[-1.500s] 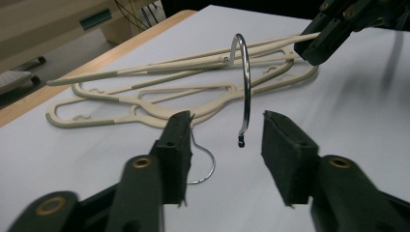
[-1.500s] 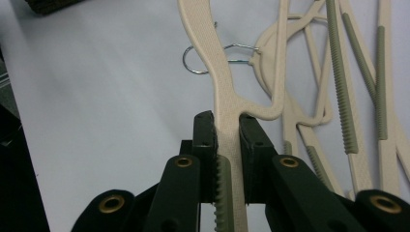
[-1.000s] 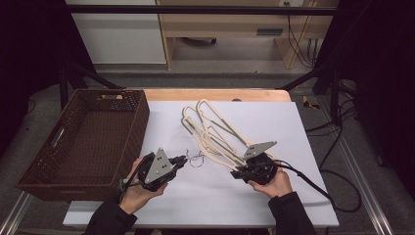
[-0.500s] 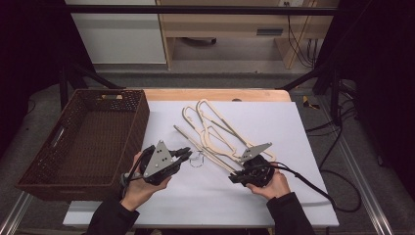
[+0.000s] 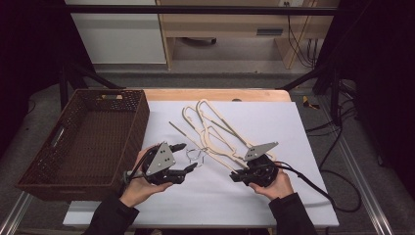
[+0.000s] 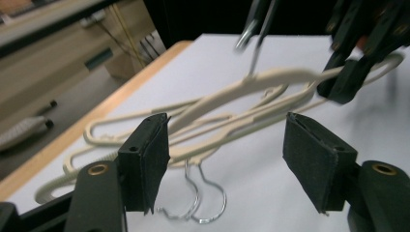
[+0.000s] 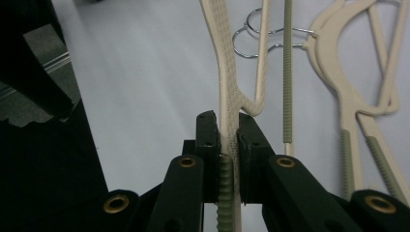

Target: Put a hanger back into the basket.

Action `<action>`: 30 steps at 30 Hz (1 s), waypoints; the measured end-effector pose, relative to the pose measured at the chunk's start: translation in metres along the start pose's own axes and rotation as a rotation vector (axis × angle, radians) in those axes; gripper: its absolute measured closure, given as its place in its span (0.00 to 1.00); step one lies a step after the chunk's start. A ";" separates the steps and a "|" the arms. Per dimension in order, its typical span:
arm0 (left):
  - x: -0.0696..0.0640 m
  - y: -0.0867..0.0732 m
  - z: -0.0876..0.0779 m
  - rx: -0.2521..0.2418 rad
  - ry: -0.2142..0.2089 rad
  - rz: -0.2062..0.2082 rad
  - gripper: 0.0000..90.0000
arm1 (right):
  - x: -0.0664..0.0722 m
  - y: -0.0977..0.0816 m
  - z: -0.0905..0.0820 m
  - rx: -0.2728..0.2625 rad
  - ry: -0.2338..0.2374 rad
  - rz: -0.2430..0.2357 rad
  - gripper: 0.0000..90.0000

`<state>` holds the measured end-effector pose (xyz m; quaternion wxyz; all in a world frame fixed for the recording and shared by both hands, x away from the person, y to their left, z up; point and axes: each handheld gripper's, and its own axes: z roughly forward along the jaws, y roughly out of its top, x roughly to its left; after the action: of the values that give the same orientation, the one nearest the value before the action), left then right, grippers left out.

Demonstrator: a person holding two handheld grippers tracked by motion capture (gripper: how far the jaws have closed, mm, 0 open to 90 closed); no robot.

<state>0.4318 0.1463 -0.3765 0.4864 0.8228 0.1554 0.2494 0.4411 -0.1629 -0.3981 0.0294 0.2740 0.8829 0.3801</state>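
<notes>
Several cream plastic hangers (image 5: 215, 131) lie tangled on the white table, their wire hooks (image 5: 195, 154) pointing toward my left gripper (image 5: 188, 156). Its jaws have just been opening and now stand open on either side of the hooks without pressing on them. In the left gripper view the hooks (image 6: 196, 205) lie low between the pads (image 6: 151, 159) and the hangers (image 6: 270, 79) stretch beyond. My right gripper (image 5: 237, 175) is shut on the lower end of one hanger. The right gripper view shows its pads (image 7: 209, 140) clamping that textured hanger arm (image 7: 225, 77).
A brown woven basket (image 5: 58, 161) stands at the table's left, close to my left hand. A bare wooden strip (image 5: 215, 94) runs along the table's far edge. White surface (image 5: 215, 200) lies open between and in front of the hands. A black cable (image 5: 318, 188) trails right.
The left gripper's jaws were shut in both earlier frames and are open now, near the wire hooks. The right gripper keeps its hold on the hanger and has not moved.
</notes>
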 end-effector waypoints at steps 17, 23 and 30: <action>0.019 -0.023 0.025 0.091 -0.047 0.049 0.51 | 0.013 0.005 0.012 0.047 0.086 -0.069 0.91; 0.018 -0.022 0.022 0.087 -0.056 0.082 0.66 | 0.012 0.005 0.011 0.042 0.101 -0.077 0.91; 0.013 -0.016 0.016 0.078 -0.026 0.158 0.75 | 0.011 0.005 0.005 0.023 0.044 -0.113 0.90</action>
<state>0.4512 0.1487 -0.3942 0.4347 0.8540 0.0934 0.2700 0.4349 -0.1513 -0.3963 0.0281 0.2156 0.9018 0.3736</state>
